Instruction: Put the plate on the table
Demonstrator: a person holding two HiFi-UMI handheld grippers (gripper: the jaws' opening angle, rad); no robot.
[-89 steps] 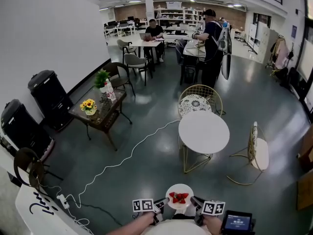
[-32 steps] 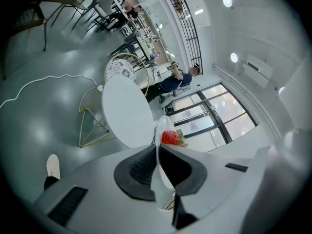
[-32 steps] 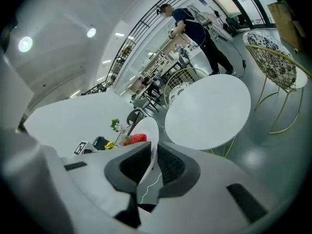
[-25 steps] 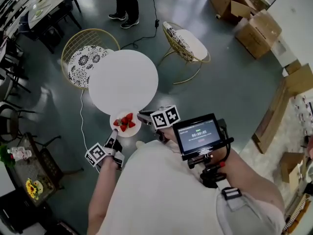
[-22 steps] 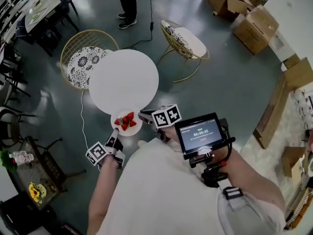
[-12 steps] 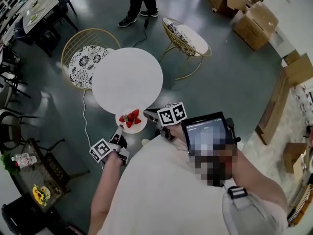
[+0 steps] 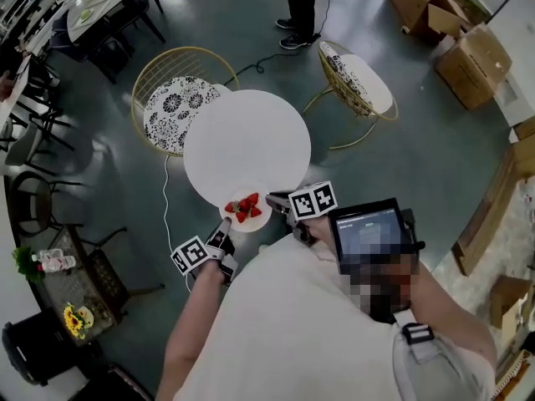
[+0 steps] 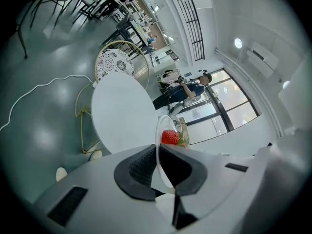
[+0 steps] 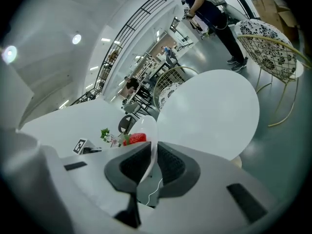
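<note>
Tongs grip a small white round plate (image 7: 251, 224) from both sides. The left tongs (image 7: 224, 234) pinch its near-left rim and the right tongs (image 7: 276, 200) its right rim, each pair of jaws drawn narrow on the thin edge.

Each gripper view shows the plate only edge-on, as a pale sliver running up between dark ribbed pads, so its face is hidden there. Only one or two of the red strawberries (image 7: 245, 206) peep over the rim in those views. The head view alone shows the whole pile lying on the plate, and shows that both tongs share the one plate.

The plate is held at the near edge of the round white bench (image 7: 247, 140) and overlaps that edge as seen from above. No view shows whether it touches the top.

Behind the bench stands a gold wire chair with a black-and-white patterned cushion (image 7: 174, 107), partly covered by the bench top. A second such chair (image 7: 358, 78) sits well apart to the right.

A standing person (image 7: 301, 2) is cut off at the top of the head view, with only the legs showing. The right gripper view shows more of the body.

A white cable (image 7: 166, 215) trails over the grey-green floor (image 7: 401, 165). Brown cardboard boxes (image 7: 468, 48) lie at the upper right.
</note>
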